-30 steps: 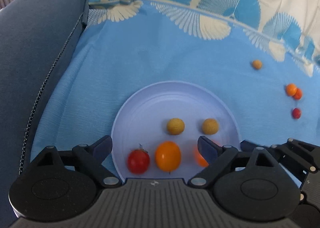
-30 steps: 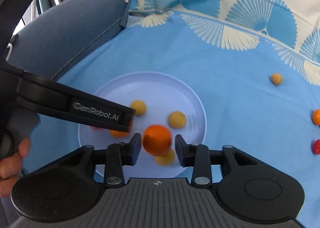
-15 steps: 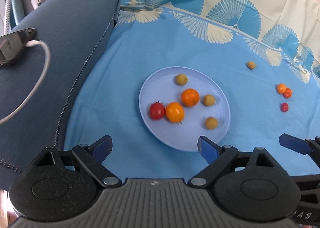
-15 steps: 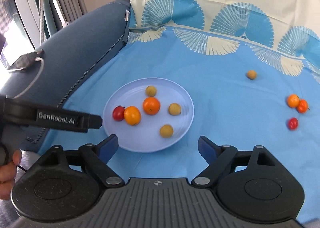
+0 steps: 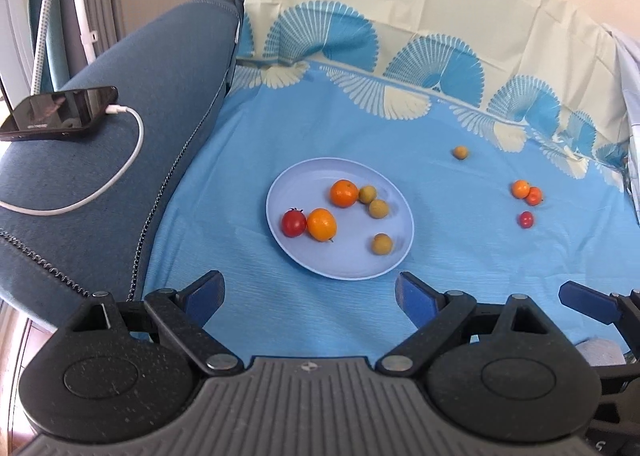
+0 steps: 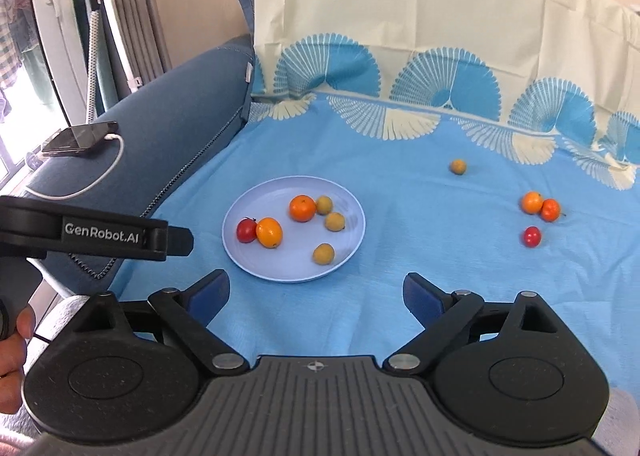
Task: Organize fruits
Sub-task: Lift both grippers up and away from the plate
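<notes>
A pale blue plate (image 5: pixel 344 262) on the blue cloth holds a red tomato (image 5: pixel 293 222), an orange tomato (image 5: pixel 321 224), a round orange fruit (image 5: pixel 343 193) and three small yellow-brown fruits (image 5: pixel 378 208). Loose on the cloth to the right lie a small yellow fruit (image 6: pixel 457 167), two orange ones (image 6: pixel 532 202) touching each other and a red tomato (image 6: pixel 532 236). My left gripper (image 5: pixel 310 290) hangs open and empty above the plate's near edge. My right gripper (image 6: pixel 316 290) is beside it, its jaws opening with nothing between them.
A dark blue sofa arm (image 5: pixel 120 160) borders the cloth on the left and carries a phone (image 5: pixel 60 112) on a white cable. The cream and blue patterned cloth (image 6: pixel 400 36) rises at the back. A person's hand (image 6: pixel 12 352) holds the left gripper's handle.
The right gripper opened and let go of the round orange fruit, which now lies on the plate. Both grippers drew back and up from the plate. One small fruit rolled beside the orange.
</notes>
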Available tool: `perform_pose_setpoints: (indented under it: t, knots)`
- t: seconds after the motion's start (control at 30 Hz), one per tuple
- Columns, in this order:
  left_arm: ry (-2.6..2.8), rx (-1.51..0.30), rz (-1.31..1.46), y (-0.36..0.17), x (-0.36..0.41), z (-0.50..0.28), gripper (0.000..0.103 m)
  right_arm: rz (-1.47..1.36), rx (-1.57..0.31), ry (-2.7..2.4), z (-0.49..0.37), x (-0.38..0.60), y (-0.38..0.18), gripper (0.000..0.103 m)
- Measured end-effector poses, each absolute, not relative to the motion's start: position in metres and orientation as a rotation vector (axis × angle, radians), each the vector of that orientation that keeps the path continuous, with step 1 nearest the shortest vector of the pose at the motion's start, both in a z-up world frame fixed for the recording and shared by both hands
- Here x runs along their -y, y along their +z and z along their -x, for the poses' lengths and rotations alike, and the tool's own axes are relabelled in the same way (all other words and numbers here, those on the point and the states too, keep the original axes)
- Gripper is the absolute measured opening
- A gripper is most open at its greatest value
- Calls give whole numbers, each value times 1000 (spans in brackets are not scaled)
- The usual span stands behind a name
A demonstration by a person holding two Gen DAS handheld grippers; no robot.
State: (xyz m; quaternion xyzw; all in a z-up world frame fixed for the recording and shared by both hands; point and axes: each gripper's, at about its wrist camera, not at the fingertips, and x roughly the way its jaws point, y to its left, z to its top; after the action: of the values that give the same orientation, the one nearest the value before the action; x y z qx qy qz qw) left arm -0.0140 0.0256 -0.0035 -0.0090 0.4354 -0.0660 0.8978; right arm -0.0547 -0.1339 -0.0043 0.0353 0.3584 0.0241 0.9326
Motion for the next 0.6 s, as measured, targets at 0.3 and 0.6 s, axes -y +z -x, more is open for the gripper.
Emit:
perform_pose_setpoints:
  t: [0.3,0.6]
  knots:
    - [-148,-855,7,14,-23,40,95,-71,-681,49,83,132,10,95]
    - [-154,-829,5,22,-24,49,95,-74,-657,44,93,129,16,96]
